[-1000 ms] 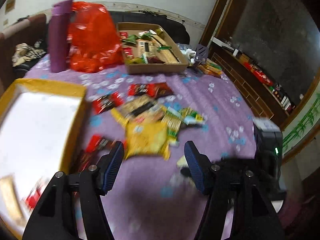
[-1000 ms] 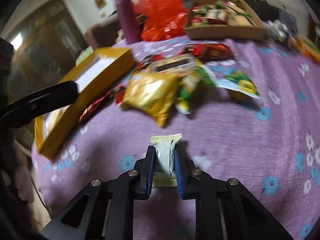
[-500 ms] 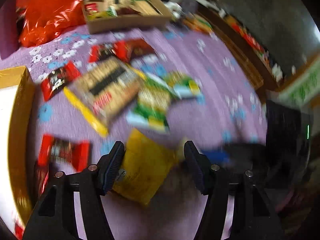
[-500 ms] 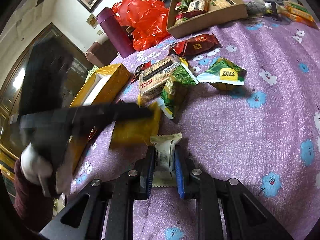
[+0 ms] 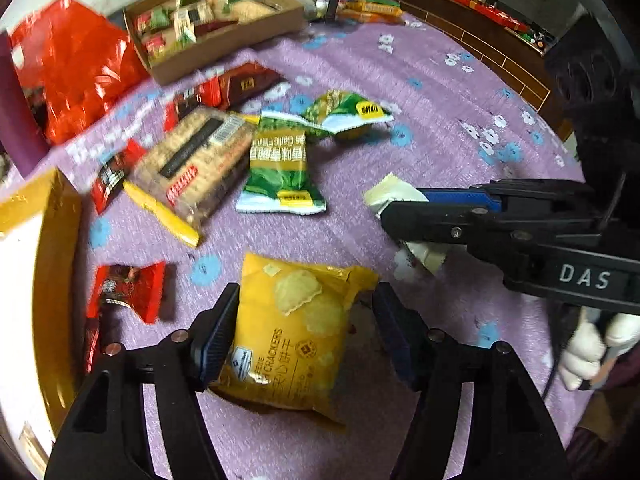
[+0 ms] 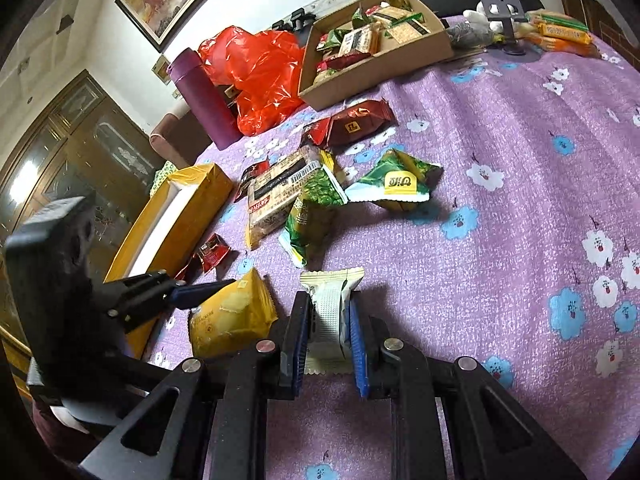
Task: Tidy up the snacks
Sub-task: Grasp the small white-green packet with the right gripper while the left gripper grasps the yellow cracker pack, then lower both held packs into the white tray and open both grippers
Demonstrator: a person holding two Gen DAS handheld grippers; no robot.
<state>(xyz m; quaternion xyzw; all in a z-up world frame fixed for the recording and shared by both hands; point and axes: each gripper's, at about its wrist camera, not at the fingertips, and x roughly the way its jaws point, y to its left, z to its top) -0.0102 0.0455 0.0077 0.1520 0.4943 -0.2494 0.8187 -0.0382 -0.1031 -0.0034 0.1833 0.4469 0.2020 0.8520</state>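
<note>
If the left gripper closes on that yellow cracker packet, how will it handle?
The yellow cracker packet looks puffy, so probably light and squashy. Its glossy film may slip or crinkle. The pictured crackers suggest brittle contents, so a hard squeeze risks crushing.

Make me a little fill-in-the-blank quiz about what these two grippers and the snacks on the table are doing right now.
1. The right gripper is shut on a small ____ packet.
2. The left gripper straddles a ____ cracker bag with its jaws open.
3. The cardboard box of snacks stands beside a crumpled ____ plastic bag.
4. The tablecloth is purple with a ____ pattern.

Missing words: white; yellow; red; flower
</note>
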